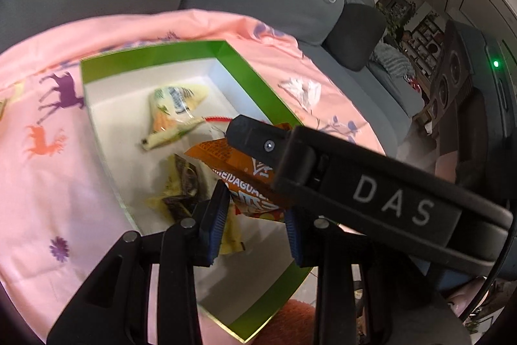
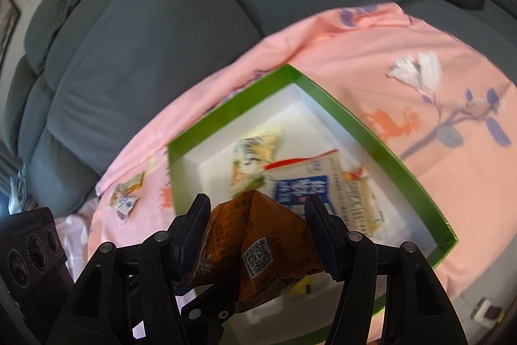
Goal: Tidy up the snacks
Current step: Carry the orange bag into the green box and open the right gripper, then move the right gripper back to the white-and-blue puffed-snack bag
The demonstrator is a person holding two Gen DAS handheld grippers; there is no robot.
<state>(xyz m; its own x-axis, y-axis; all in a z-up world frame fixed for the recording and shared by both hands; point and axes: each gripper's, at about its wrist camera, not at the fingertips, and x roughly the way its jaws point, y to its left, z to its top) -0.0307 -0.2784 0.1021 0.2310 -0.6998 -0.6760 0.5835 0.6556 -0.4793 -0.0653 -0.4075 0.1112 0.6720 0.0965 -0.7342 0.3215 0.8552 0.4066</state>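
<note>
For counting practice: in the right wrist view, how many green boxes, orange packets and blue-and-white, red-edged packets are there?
green box: 1
orange packet: 1
blue-and-white packet: 1
Total: 3

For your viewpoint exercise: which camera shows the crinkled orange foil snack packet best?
The right wrist view: the orange foil snack packet fills the centre, QR code readable. The left wrist view shows it partly hidden behind the other gripper's arm.

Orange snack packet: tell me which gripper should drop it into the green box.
Right. The right gripper holds the orange snack packet above the green box; the left gripper is open and holds nothing.
</note>
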